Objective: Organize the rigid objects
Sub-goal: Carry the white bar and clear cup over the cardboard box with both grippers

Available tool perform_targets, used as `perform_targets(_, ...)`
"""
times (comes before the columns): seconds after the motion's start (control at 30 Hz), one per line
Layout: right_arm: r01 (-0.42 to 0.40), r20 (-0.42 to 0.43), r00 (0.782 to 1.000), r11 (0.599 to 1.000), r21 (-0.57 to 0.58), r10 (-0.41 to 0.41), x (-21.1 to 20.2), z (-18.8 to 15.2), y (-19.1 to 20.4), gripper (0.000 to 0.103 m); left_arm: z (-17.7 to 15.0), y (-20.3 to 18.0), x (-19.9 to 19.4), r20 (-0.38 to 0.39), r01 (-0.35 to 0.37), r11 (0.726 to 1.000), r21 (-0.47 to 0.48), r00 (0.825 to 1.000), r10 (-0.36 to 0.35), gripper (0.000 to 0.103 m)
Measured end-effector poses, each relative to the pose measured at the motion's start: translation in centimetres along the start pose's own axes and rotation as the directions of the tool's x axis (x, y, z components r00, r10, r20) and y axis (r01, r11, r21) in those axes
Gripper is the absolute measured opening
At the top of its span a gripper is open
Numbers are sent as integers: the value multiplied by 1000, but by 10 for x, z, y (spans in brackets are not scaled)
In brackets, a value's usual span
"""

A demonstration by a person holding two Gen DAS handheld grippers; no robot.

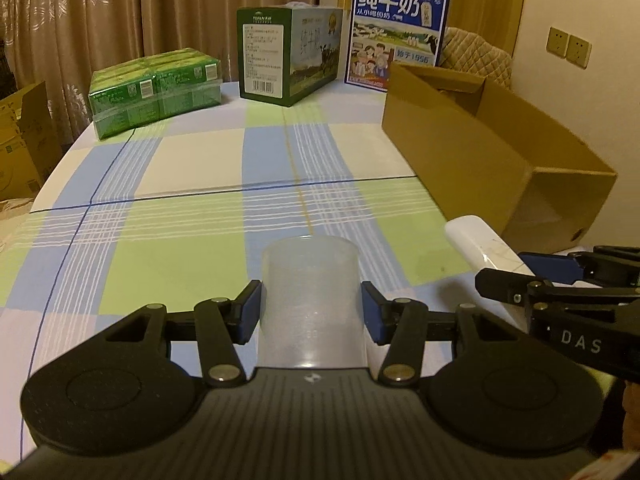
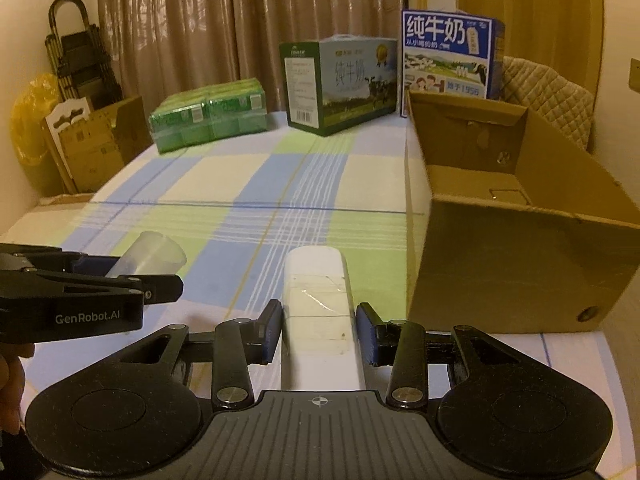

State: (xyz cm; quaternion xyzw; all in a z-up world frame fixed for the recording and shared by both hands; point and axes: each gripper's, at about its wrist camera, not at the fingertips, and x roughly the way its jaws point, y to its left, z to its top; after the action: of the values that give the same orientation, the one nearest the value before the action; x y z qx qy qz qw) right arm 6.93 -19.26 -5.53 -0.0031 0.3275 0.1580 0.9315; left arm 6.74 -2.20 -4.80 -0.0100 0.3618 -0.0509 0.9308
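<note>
On the checked blue-and-green tablecloth, the open brown cardboard box sits by the right edge. The left gripper is clamped across a light, slick, frosted translucent plastic cup at mid-wall, where a hard squeeze could buckle it. The right gripper is clamped on a stiff white rectangular block by its long sides; both seem held above the near edge.

Light: you are working in dim, warm yellowish indoor light.
Shadows: soft, faint ones lie on the tablecloth.
Glare: sheen on the curtain.
Distortion: strong fisheye bending, dark rounded corners.
Sharpness: slightly soft and grainy throughout.
</note>
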Motion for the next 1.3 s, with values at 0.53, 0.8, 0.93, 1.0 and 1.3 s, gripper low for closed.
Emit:
perform_targets(0.53, 1, 67, 998, 999, 36, -4, -54, 5, -3, 37, 3, -27, -50, 46, 3, 1000, 26, 999, -5, 47)
perform_targets(0.8, 9, 88, 996, 999, 50, -14, -66, 7, -10, 37, 7, -36, -56, 60, 19, 999, 35, 998, -21, 47)
perform_targets(0.93, 12, 98, 995, 998, 59, -18, -70, 11, -15, 37, 11, -42, -57, 67, 31, 999, 42, 997, -33, 47)
perform_targets(1.0, 17, 107, 994, 998, 58, -23, -73, 13, -18, 37, 14, -47, -56, 71, 39, 998, 48, 997, -42, 47)
perform_targets(1.3, 66, 143, 986, 993, 101, -80, -85, 37, -58, 37, 42, -75, -46, 97, 96, 992, 86, 990, -104, 47)
